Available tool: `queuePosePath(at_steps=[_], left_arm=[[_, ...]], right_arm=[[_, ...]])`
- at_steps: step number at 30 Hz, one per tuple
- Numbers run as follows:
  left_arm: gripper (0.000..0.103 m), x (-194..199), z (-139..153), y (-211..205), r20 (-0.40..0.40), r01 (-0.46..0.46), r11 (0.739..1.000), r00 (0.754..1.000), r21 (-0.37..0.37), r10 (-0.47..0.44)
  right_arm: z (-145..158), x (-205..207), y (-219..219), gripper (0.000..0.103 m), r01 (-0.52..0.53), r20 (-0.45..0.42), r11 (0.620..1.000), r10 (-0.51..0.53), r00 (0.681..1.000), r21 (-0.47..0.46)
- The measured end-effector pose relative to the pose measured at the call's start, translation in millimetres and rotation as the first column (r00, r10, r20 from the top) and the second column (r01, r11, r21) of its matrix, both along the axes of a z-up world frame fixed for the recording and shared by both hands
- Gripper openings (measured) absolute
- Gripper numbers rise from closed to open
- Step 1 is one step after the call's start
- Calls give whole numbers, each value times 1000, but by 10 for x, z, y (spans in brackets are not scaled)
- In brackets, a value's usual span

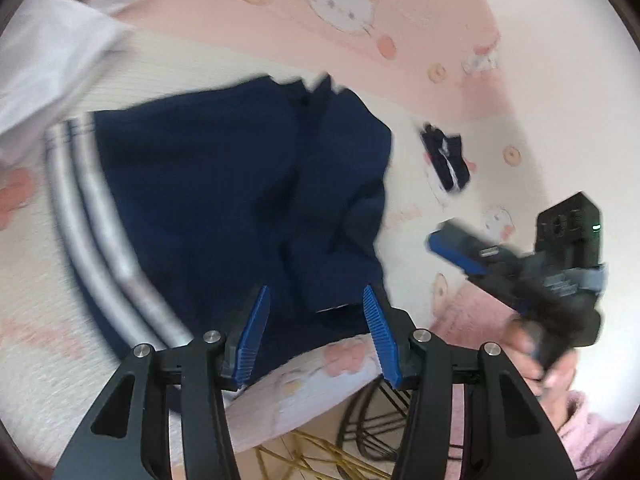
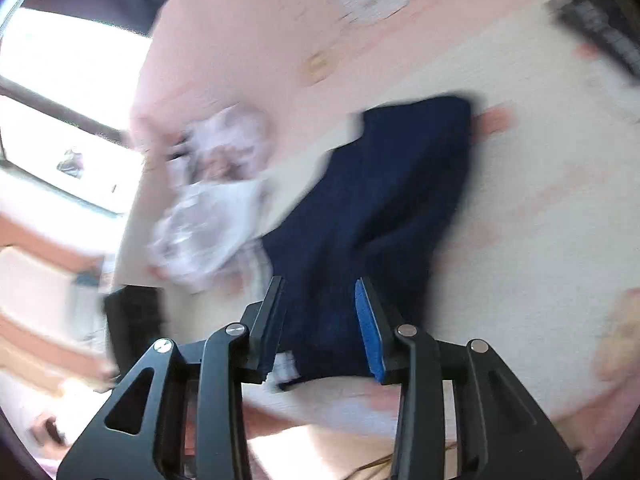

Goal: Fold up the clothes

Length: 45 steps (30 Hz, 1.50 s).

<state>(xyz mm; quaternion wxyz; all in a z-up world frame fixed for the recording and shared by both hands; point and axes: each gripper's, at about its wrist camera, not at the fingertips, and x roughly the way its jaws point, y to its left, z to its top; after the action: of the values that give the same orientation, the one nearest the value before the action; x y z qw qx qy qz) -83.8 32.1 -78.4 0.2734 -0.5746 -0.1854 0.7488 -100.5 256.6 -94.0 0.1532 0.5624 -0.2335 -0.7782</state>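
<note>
One navy garment [image 1: 224, 200] on bed; left gripper [image 1: 316, 312], right gripper [image 2: 320, 304] fingers apart, empty; one small dark item [image 1: 446, 156] nearby.

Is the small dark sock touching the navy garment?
Apart. The left wrist view shows the small dark sock lying right of the navy garment, with a strip of patterned bedsheet between them.

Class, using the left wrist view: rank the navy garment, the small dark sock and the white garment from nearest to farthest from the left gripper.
From the left gripper:
1. Navy garment, directly ahead between the fingers.
2. Small dark sock, ahead to the right.
3. White garment, far upper left.
</note>
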Motion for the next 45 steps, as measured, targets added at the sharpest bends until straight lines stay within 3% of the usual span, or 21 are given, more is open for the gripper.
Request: queuePosePath(at_steps=[4,7,11,14,19,22,25,30,33,34,45], left_arm=[[51,-106,-97,266,36,18,1000,999,-2,-18],[51,-163,-173,329,59,27,999,998,-19,-26],[51,-242,-295,400,104,44,997,994,-56,-38],[49,-280,-333,510,115,70,996,991,-51,-63],[28,-226,-232,495,90,79,996,993,-46,-75],[29,-174,-172,396,80,72,997,994,5,-72],[44,-151,-295,352,112,70,995,992,-69,-62],[42,-159,-345,266,148,24,1000,989,11,-25],[31,-155,-291,296,127,37,999,991,37,-41],[23,-154,-276,292,120,34,999,992,36,-38],[20,-53,211,-122,-21,-40,998,999,-49,39]], right_arm=[[-107,141,248,38,68,38,996,-71,997,55],[-168,179,113,38,12,65,1000,-13,998,16],[-129,279,-58,38,-75,59,994,71,996,75],[-224,314,-59,40,-76,91,992,67,994,98],[-255,347,94,40,-13,107,995,3,994,95],[-266,327,43,41,-9,95,994,-2,996,111],[-280,298,-49,41,-12,74,993,4,997,117],[-261,293,-63,41,-10,55,990,3,998,139],[-268,295,-17,41,-3,59,992,-5,998,130],[-271,294,3,41,3,60,993,-10,998,120],[-153,257,-103,41,0,-12,993,1,1000,121]])
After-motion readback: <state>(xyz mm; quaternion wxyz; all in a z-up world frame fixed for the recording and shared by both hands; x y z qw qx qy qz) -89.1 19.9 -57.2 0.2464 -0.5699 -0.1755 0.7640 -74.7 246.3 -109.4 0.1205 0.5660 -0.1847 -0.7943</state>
